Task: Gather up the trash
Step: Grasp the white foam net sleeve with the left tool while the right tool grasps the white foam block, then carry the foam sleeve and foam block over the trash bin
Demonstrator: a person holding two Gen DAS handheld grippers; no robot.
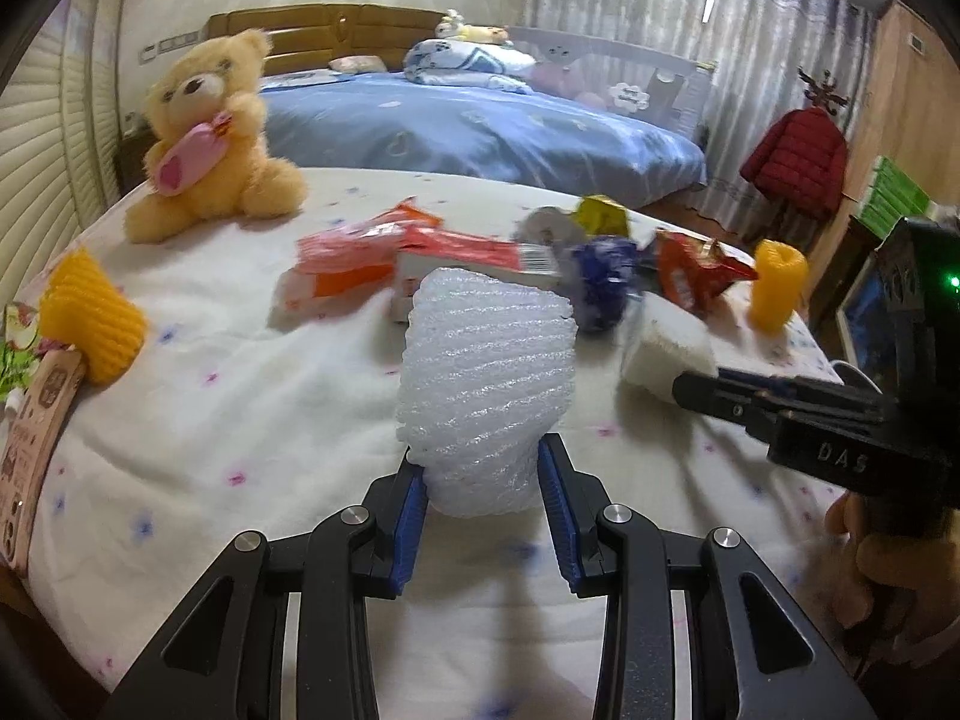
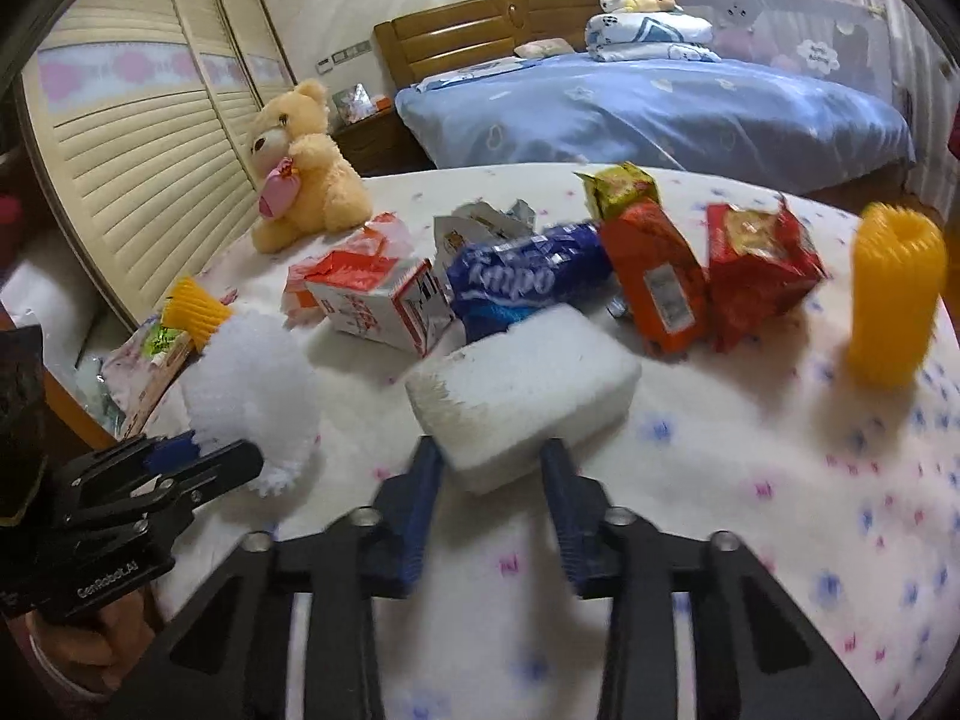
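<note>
Left gripper (image 1: 483,471): clamping the near end of a white foam net sleeve (image 1: 486,384), blue pads pressing in on both sides, sleeve standing up and away from the jaws. Judged very light, soft and springy; it is squashing under the pads, so a hold low on the tube, as now, looks safest against slipping out.

Right gripper (image 2: 489,468): gripping one near corner of a white foam block (image 2: 528,378), the rest jutting out to the far right over the bedspread (image 2: 750,480). Judged light and somewhat stiff but crumbly at the edges; held by a corner it may be pivoting, and a grip nearer the middle would be steadier.

Pose: both grippers are pointing down and forward over the near part of the bed, left one at the left, right one at the right, near each other; a hand (image 1: 882,564) is showing under the right tool.

Beyond, far side: a milk carton (image 2: 384,306), a blue wrapper (image 2: 528,282), an orange packet (image 2: 654,276), a red snack bag (image 2: 762,264), a yellow foam sleeve (image 2: 894,306) at right, a teddy bear (image 2: 300,168) far left.
</note>
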